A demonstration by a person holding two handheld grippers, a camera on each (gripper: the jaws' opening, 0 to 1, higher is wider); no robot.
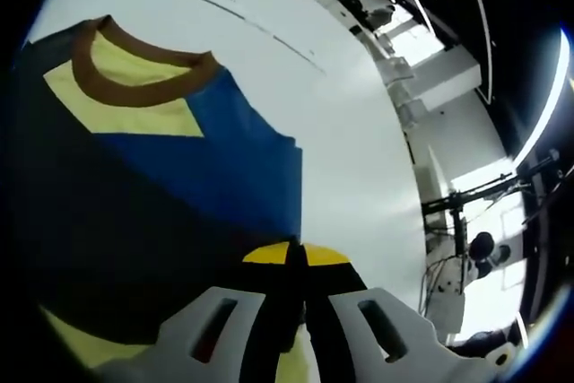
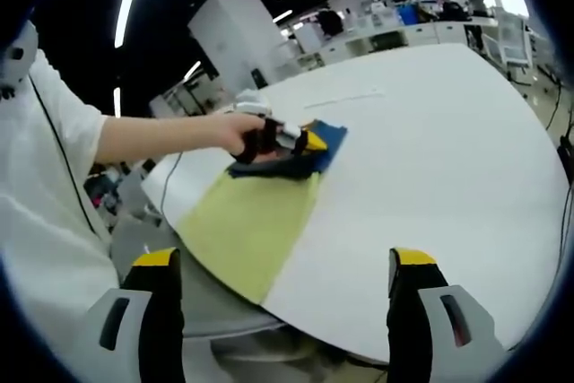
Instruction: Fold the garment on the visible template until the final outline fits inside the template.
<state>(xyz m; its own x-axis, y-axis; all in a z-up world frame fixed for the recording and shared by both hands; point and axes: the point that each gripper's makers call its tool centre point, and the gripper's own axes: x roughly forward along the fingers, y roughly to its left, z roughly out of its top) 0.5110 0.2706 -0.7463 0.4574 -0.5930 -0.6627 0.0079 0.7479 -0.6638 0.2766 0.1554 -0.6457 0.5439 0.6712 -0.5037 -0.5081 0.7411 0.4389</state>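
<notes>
The garment (image 1: 179, 177) lies on the white table (image 1: 359, 159), with a brown collar (image 1: 134, 82), yellow and blue panels and a dark body. My left gripper (image 1: 297, 254) is shut on a dark fold of the garment, which runs up between its yellow tips. In the right gripper view the garment (image 2: 256, 217) shows a long yellow panel, with dark and blue cloth bunched at its far end. There a person's hand holds the left gripper (image 2: 291, 139). My right gripper (image 2: 285, 262) stands open, jaws wide apart and holding nothing, near the table's front edge, well short of the cloth.
Thin template lines (image 1: 247, 15) are marked on the table beyond the collar, and a template line (image 2: 345, 96) lies past the garment. The person's arm and white sleeve (image 2: 63, 132) come in from the left. White benches and equipment (image 2: 377, 33) stand behind the table.
</notes>
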